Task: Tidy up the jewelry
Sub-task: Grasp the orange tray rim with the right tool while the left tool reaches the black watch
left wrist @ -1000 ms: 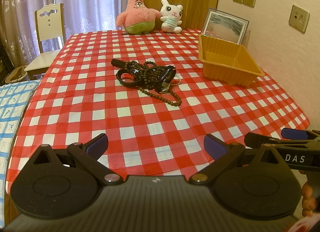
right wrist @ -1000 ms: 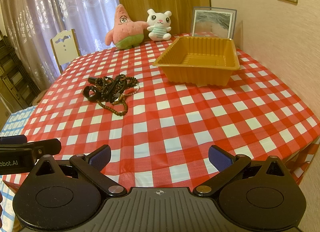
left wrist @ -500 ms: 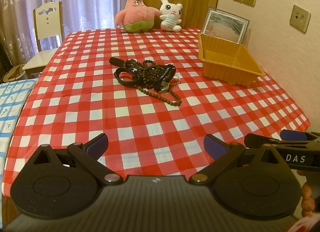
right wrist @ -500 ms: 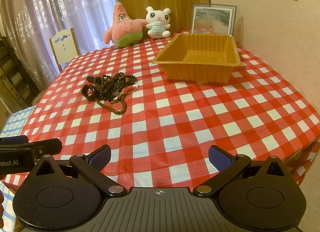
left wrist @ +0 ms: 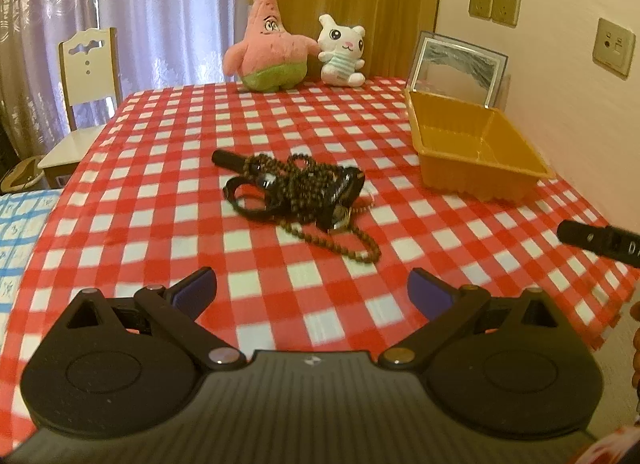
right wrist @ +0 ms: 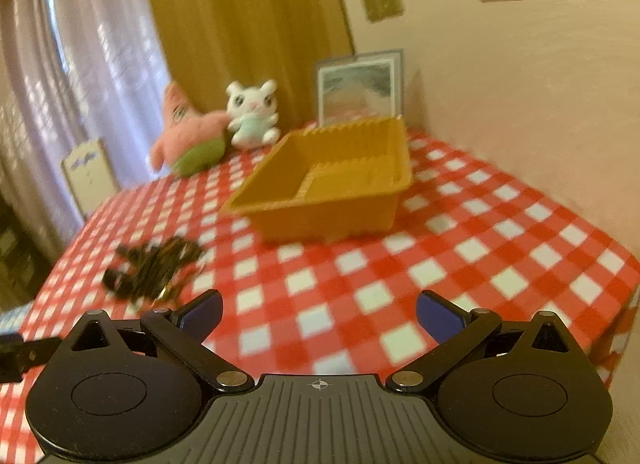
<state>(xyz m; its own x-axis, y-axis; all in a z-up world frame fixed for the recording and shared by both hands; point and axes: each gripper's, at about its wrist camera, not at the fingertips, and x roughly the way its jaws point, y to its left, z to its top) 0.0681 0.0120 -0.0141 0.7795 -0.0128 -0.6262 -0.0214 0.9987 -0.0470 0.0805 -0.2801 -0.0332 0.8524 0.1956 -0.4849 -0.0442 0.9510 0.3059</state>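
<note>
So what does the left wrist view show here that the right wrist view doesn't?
Only the left wrist view shows the individual beads of the jewelry pile sharply, a trailing bead strand, and the right gripper's arm entering at the right edge. Only the right wrist view shows the tray's inner floor and a sliver of the left gripper at its left edge; that view is motion-blurred. Both show the orange tray, two plush toys, the picture frame, the checkered tablecloth and open jaws.

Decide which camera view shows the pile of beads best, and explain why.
The left wrist view: the pile of beads lies central and sharp, single beads and dark straps distinct. The right wrist view shows it blurred and off to the left, only a dark smear.
</note>
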